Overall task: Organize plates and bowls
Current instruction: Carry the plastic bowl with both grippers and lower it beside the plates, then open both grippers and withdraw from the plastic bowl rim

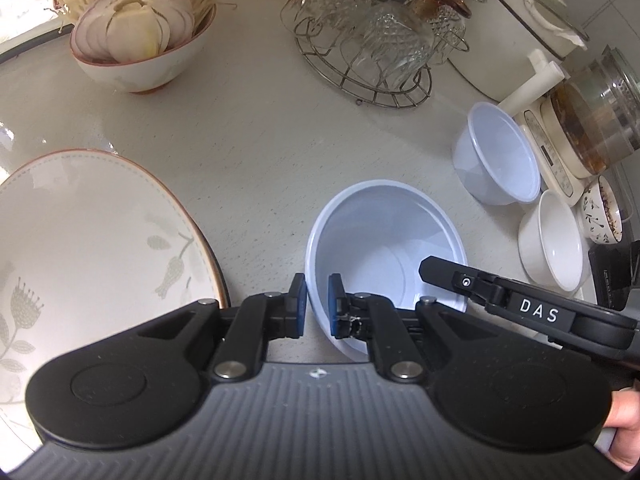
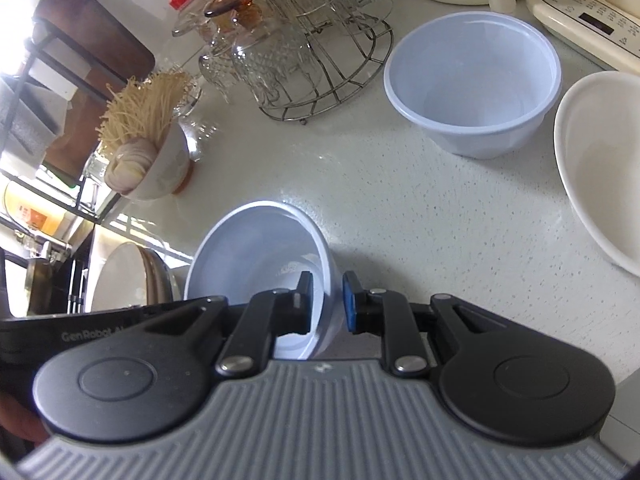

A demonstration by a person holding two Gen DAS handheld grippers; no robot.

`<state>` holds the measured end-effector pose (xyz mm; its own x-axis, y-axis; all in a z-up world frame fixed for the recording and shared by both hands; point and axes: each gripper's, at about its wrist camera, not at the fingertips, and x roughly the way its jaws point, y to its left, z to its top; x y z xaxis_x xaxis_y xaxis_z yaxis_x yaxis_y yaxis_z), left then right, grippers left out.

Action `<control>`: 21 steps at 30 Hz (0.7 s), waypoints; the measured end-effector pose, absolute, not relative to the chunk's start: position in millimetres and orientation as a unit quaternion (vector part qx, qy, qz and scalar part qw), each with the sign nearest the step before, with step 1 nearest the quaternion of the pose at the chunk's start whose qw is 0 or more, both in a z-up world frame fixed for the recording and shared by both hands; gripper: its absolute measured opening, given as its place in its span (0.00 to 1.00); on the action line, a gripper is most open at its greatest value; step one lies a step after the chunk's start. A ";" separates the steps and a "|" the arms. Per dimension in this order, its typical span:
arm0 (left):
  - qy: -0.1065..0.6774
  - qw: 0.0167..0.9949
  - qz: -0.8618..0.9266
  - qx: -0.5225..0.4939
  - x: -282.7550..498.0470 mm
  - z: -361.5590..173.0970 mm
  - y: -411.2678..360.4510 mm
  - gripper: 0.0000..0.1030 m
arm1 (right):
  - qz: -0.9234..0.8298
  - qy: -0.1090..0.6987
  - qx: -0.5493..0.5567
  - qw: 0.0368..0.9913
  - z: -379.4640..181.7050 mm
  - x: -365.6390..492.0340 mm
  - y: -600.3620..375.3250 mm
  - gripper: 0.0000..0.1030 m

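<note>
Nearest: left gripper (image 1: 317, 306) and right gripper (image 2: 327, 303), each narrowed astride opposite rim walls of one pale blue plastic bowl (image 1: 384, 240), one pad inside and one outside; whether the pads truly pinch the wall cannot be told. The bowl sits tilted on the counter (image 1: 260, 160), beside the floral plate (image 1: 80, 248). Farther: a second blue bowl (image 2: 474, 84) and a white bowl (image 2: 600, 168), likely stacking targets. Risk: the thin, flexible rim may buckle or slip under uneven pull, dropping the bowl; a wide swing could strike the glass rack (image 2: 304, 52) beyond
</note>
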<state>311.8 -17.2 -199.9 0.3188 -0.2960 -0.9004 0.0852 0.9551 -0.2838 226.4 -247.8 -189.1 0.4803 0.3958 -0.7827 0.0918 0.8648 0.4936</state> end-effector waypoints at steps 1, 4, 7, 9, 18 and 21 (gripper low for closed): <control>0.571 0.808 -0.117 -0.091 311.3 -199.6 -16.9 0.11 | 0.092 0.498 0.244 0.827 -188.1 226.4 -248.2 0.19; 0.569 0.809 -0.117 -0.087 311.8 -198.4 -17.1 0.13 | 0.087 0.493 0.237 0.832 -183.7 226.3 -248.8 0.20; 0.563 0.817 -0.101 -0.073 311.0 -193.6 -14.9 0.31 | 0.088 0.483 0.230 0.840 -177.6 223.2 -247.9 0.37; 0.556 0.821 -0.101 -0.076 309.5 -189.2 -11.0 0.36 | 0.089 0.472 0.219 0.849 -170.6 219.5 -246.3 0.41; 0.514 0.850 -0.108 -0.043 292.8 -147.4 -11.5 0.37 | 0.062 0.422 0.190 0.884 -129.3 196.8 -250.5 0.41; 0.489 0.863 -0.120 -0.040 282.9 -124.3 -11.4 0.37 | 0.059 0.396 0.178 0.899 -108.1 185.3 -245.5 0.41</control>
